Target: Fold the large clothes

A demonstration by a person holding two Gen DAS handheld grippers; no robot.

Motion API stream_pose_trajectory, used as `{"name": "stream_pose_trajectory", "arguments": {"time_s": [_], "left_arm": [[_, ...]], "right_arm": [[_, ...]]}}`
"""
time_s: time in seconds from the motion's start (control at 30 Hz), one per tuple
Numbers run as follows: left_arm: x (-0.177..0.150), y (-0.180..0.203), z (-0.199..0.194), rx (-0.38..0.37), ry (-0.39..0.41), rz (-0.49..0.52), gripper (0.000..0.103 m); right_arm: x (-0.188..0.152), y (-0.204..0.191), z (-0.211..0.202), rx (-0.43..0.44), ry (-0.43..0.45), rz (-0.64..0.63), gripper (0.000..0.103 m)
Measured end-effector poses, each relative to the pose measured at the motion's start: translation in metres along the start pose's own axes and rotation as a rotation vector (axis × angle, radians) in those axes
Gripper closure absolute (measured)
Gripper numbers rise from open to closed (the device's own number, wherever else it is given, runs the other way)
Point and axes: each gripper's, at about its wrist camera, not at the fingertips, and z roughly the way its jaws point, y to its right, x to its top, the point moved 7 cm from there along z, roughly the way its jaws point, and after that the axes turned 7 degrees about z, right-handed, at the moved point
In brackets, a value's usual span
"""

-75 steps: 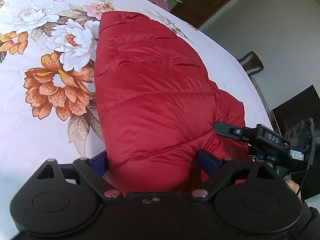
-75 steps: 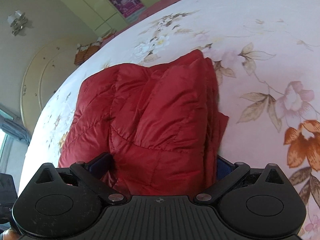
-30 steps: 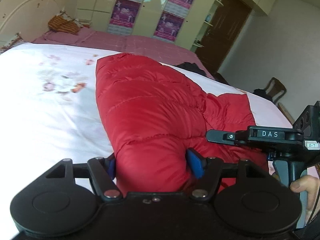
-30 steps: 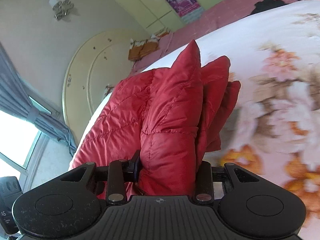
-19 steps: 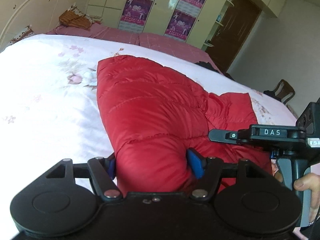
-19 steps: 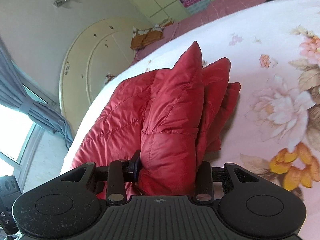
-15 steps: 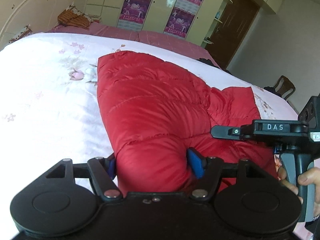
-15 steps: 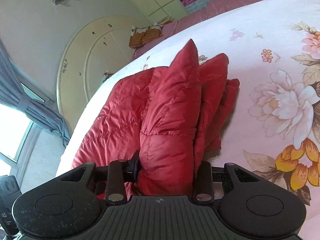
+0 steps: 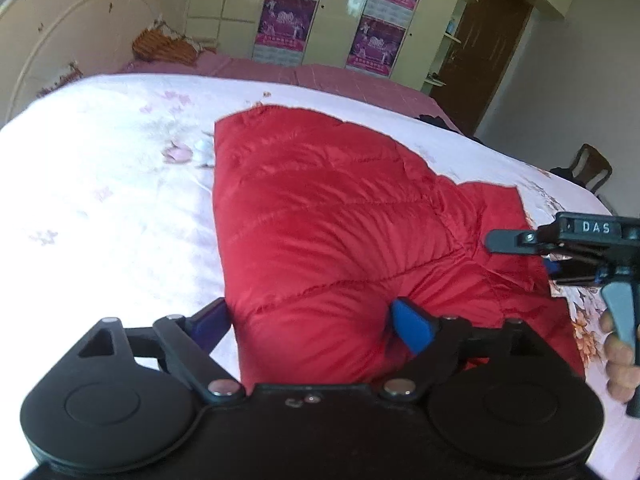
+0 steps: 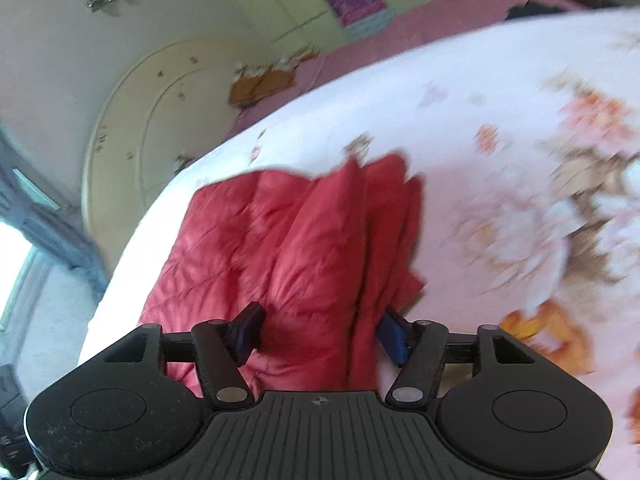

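A red quilted down jacket (image 9: 328,232) lies folded on a floral bedsheet (image 9: 104,184). My left gripper (image 9: 310,320) has its blue pads wide apart on either side of the jacket's near edge, no longer squeezing it. In the right wrist view the jacket (image 10: 304,256) is a bunched stack of layers; my right gripper (image 10: 318,330) also stands spread, with the fabric loose between its pads. The right gripper's body shows at the right edge of the left wrist view (image 9: 592,240), held by a hand.
The bed has a cream rounded headboard (image 9: 60,48) and a pink sheet strip (image 9: 320,80) at the far side. Wardrobes with posters (image 9: 372,36), a brown door (image 9: 492,52) and a chair (image 9: 592,168) stand beyond the bed.
Both grippers have opened: their pads, tight on the jacket half a second ago, now stand wider apart. The jacket has settled lower onto the bed. The right view is blurred by motion.
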Motion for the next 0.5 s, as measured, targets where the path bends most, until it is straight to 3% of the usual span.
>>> {"name": "stream_pose_trajectory", "arguments": {"time_s": [0.13, 0.23, 0.37, 0.43, 0.47, 0.5], "left_arm": [[0.008, 0.001, -0.019, 0.063, 0.054, 0.018, 0.017], [0.012, 0.003, -0.034, 0.082, 0.094, 0.021, 0.019], [0.011, 0.012, -0.048, 0.062, 0.115, 0.050, 0.030], [0.006, 0.020, -0.052, 0.039, 0.115, 0.058, 0.033], [0.003, 0.024, -0.053, 0.026, 0.110, 0.063, 0.035], [-0.002, 0.027, -0.053, 0.019, 0.105, 0.070, 0.035]], "right_arm": [[0.011, -0.009, -0.019, -0.134, 0.111, -0.082, 0.041], [0.008, -0.031, -0.029, -0.139, 0.153, -0.164, 0.042], [-0.006, -0.055, -0.032, -0.124, 0.165, -0.272, 0.042], [-0.016, -0.064, -0.024, -0.127, 0.148, -0.310, 0.049], [-0.021, -0.065, -0.020, -0.135, 0.134, -0.324, 0.059], [-0.027, -0.064, -0.016, -0.144, 0.122, -0.331, 0.063]]}}
